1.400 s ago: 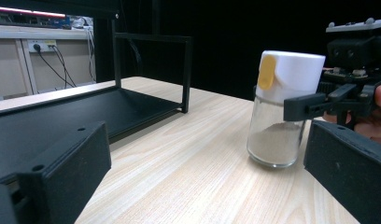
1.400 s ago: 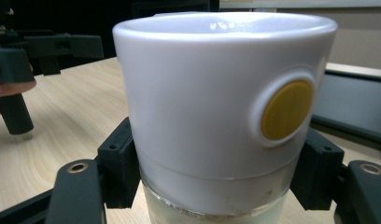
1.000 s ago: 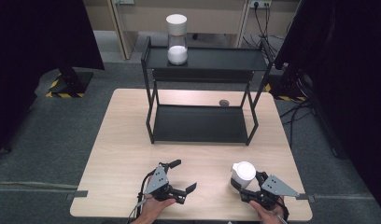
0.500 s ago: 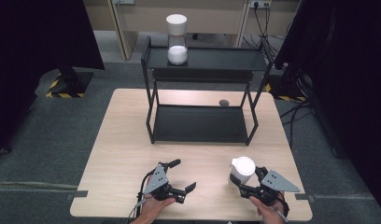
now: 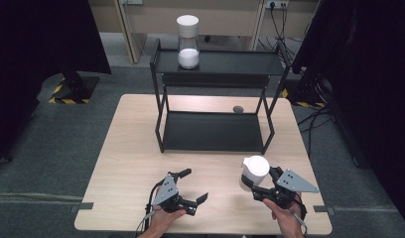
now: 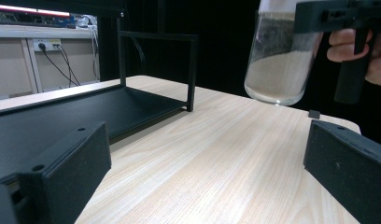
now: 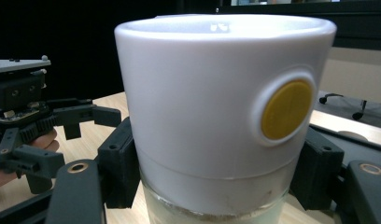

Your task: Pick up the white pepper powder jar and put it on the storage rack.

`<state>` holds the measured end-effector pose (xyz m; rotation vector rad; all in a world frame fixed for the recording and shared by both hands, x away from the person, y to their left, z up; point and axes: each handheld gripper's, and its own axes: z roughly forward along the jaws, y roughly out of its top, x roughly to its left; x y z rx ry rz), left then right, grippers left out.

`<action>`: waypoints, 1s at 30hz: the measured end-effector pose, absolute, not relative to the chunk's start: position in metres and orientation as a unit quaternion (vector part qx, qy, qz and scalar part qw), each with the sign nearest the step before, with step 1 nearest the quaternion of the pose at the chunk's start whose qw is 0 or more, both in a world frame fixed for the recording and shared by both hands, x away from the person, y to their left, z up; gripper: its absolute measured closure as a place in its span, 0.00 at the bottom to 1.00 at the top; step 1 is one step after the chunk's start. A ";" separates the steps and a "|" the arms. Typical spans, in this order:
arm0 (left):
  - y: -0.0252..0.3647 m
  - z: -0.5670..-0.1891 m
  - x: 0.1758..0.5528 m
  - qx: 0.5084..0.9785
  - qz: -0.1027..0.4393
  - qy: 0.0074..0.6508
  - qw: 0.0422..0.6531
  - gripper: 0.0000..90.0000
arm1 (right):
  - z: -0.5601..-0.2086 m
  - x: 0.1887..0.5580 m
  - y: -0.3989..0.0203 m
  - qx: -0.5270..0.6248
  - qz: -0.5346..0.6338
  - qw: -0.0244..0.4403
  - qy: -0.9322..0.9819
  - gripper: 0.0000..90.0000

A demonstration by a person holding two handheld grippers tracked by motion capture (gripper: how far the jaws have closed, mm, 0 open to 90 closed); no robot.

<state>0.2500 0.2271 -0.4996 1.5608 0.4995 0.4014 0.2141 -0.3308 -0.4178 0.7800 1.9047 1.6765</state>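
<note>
Grey floor (image 5: 66, 144), dark curtains (image 5: 36, 44), beige wall (image 5: 230, 20)

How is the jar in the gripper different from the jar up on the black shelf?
The held jar is clamped in the right gripper and hangs above the table; the shelf jar stands free on the top of the black rack. The held jar is near the person's hands; the shelf jar is at the far side. The held jar's cap shows a yellow button; none can be made out on the shelf jar. Both have white caps, clear glass and pale powder inside.
</note>
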 end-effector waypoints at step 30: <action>0.228 -0.500 0.250 0.691 0.178 0.221 0.665 0.00 | -0.327 0.258 -0.304 0.260 0.615 0.239 0.705 0.34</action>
